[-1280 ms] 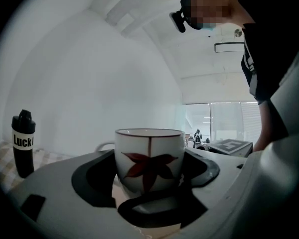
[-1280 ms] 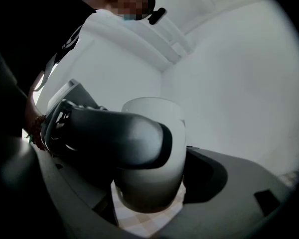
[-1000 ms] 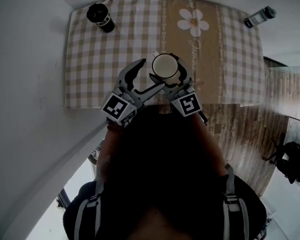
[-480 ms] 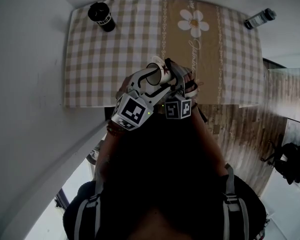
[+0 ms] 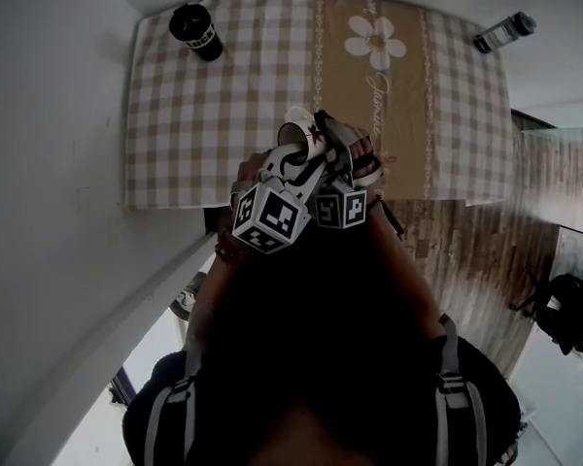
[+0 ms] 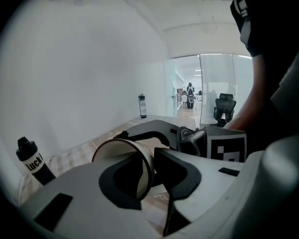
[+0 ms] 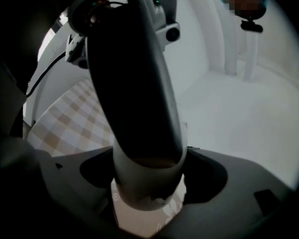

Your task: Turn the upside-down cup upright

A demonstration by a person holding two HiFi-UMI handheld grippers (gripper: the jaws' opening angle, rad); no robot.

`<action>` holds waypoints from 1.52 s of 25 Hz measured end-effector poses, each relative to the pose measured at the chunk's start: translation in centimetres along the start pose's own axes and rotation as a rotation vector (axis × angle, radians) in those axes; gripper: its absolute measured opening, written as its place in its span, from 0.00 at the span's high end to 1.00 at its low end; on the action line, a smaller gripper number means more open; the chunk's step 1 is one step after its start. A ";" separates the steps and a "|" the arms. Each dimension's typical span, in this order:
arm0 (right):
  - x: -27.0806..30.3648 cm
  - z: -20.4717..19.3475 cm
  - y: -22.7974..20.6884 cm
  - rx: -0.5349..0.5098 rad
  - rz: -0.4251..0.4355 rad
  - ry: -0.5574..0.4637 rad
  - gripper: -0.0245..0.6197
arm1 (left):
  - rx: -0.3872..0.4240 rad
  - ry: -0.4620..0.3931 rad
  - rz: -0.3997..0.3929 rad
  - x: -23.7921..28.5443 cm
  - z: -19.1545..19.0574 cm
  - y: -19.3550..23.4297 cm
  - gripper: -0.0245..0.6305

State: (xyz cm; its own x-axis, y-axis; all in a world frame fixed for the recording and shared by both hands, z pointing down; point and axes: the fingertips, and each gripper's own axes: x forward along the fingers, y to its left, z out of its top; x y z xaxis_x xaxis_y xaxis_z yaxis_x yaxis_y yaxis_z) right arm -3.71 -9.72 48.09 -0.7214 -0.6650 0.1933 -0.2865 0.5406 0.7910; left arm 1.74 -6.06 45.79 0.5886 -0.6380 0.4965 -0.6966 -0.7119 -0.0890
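Cup (image 5: pixel 301 136) held above checked cloth (image 5: pixel 194 115), mid-frame, tipped on its side, mouth toward upper left: I judge about half turned. My right gripper (image 7: pixel 148 180) clamped across cup body. My left gripper (image 6: pixel 152 166) jaws just been closing, rim wall pinched between them. Remaining: finish rotation, set down upright.

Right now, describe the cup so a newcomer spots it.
By the checked tablecloth's near edge, the white cup is held tilted: right gripper round its body, left gripper's jaws, just closed further, on its rim. Unlike the black bottle and grey bottle at the far corners, it is white and open-mouthed.
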 end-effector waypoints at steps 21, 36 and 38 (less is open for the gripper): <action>-4.6 2.8 -5.2 1.482 0.414 -0.589 0.33 | -0.212 -0.571 -0.048 -7.3 3.8 4.2 0.85; -2.7 4.4 -6.4 1.945 0.495 -0.792 0.38 | -0.137 -0.653 -0.140 -6.3 4.9 0.7 0.85; -2.6 4.2 -6.3 1.945 0.498 -0.778 0.38 | -0.138 -0.640 -0.148 -6.1 4.6 0.7 0.85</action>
State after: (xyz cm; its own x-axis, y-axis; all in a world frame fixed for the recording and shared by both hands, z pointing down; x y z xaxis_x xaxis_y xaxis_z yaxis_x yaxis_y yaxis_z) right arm -2.72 -9.22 40.14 -0.8203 -0.3220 -0.4727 0.2101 0.5991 -0.7726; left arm -0.44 -3.98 38.71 0.7795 -0.6151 -0.1188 -0.6109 -0.7883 0.0730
